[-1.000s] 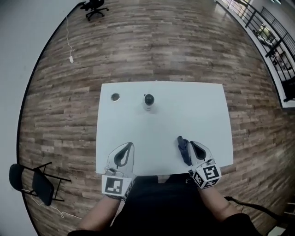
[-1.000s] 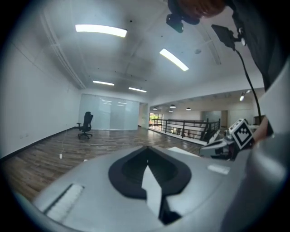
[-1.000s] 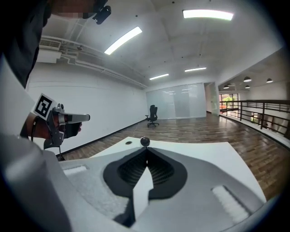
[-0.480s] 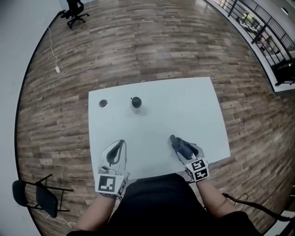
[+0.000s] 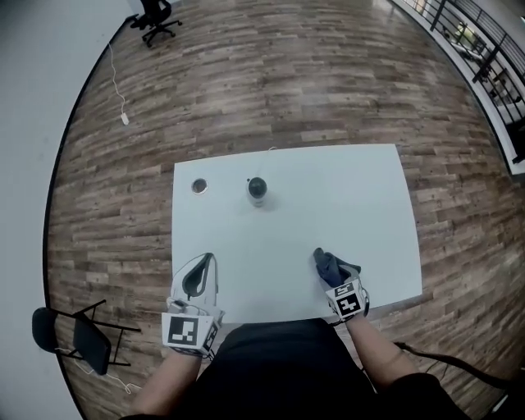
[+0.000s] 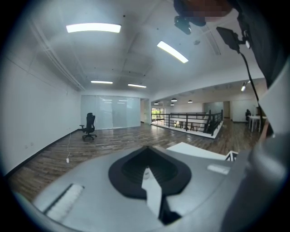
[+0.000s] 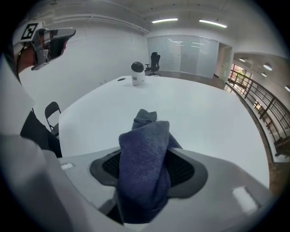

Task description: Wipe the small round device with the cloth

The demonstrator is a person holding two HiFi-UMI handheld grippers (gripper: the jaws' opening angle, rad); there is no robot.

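The small round device (image 5: 257, 189), a dark ball on a white base, stands upright at the far left of the white table (image 5: 328, 189); the right gripper view has the device (image 7: 137, 72) far ahead. My right gripper (image 5: 332, 271) points steeply down at the near right edge. Its jaws have just been opening, and the dark blue cloth (image 5: 330, 264) stands bunched and loose between them. That cloth (image 7: 145, 163) fills the gap in the right gripper view. My left gripper (image 5: 209, 261) hovers at the near left edge, tips together and empty.
A small grey disc (image 5: 200, 187) lies left of the device. A folding chair (image 5: 78, 332) stands on the wood floor near the table's left front corner. An office chair (image 5: 156, 15) is far back, and a railing (image 5: 484, 41) runs along the far right.
My right gripper has dropped toward the table and tipped downward with the cloth, and its jaws have spread apart. The left gripper has shifted only slightly.
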